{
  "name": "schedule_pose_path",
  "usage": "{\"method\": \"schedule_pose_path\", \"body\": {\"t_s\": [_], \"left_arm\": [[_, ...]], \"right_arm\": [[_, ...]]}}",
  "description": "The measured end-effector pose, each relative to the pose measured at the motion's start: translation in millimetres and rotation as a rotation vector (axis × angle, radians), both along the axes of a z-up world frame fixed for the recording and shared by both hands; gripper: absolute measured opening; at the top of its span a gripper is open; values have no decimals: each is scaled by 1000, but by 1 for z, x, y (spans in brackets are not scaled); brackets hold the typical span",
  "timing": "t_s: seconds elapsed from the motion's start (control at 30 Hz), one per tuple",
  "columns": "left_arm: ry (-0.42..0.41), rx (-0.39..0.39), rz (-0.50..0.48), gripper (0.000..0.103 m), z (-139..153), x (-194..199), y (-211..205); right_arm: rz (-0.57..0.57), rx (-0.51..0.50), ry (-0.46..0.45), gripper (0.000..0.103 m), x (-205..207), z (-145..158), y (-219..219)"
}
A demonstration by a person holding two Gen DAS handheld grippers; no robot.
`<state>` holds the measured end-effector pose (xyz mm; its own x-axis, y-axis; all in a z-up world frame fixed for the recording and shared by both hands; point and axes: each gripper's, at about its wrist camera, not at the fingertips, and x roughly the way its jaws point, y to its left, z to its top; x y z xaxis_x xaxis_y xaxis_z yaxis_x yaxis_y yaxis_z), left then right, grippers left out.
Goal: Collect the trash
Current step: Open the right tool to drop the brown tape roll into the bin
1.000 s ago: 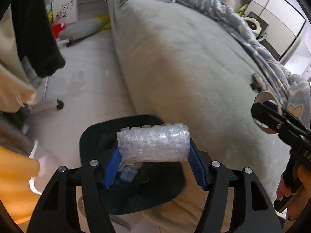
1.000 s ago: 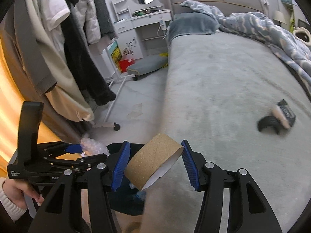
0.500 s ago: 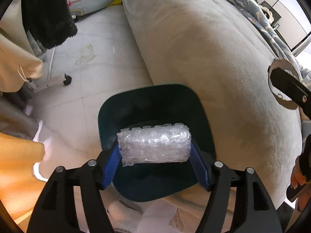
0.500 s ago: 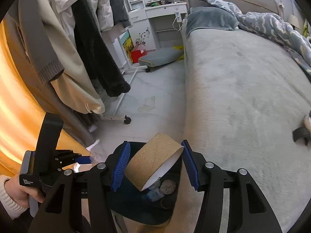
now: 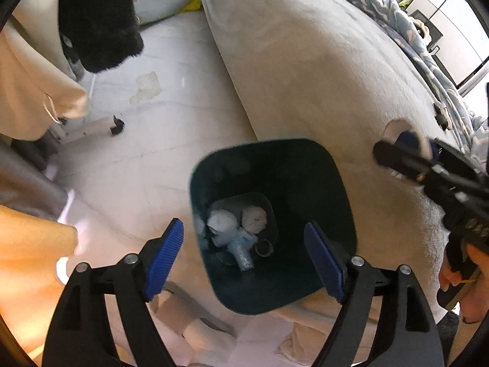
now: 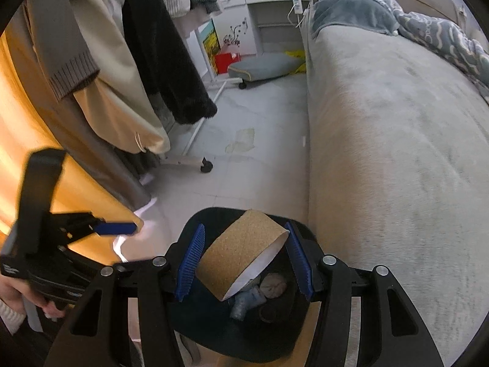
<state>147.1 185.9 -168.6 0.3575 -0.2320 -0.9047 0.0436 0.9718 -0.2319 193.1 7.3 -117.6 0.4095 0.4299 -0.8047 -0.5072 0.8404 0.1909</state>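
Fingers of the right gripper (image 6: 244,263) grasp the cardboard roll (image 6: 241,260) by its sides, its long axis tilted — open end down and to the right. Directly below it lies the mouth of the dark bin (image 6: 186,238), so a release should drop it in. Left gripper (image 5: 244,260) has just been opening; it stands released and empty above the same bin (image 5: 342,183), bubble wrap (image 5: 241,247) among the trash at the bottom.

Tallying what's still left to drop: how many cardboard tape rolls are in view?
1: the cardboard tape roll is clamped in the right gripper above the trash bin. Others may lie hidden among the bin's trash.
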Motion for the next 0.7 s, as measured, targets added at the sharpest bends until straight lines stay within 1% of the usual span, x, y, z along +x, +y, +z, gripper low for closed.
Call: {"method": "schedule_pose_path", "body": {"t_s": [0.27,0.33,0.43,0.53,0.63,0.7], "left_arm": [[-102,-7,25,83,25,-1,21],[-125,-9,27,82,29,-2,25],[-169,9,27,78,37,-4,30],[-194,-5,35,77,42,-4,34],[-215,-36,44,75,48,-5,40],[-232,-53,46,72,54,-5,42]], "right_arm": [[36,-83,78,55,3,-38,24],[43,-107,99,55,4,-47,28],[55,-140,135,55,3,-60,34],[71,-168,153,55,1,-68,39],[86,-193,173,55,-3,-74,43],[96,-215,183,55,-5,-77,44]]}}
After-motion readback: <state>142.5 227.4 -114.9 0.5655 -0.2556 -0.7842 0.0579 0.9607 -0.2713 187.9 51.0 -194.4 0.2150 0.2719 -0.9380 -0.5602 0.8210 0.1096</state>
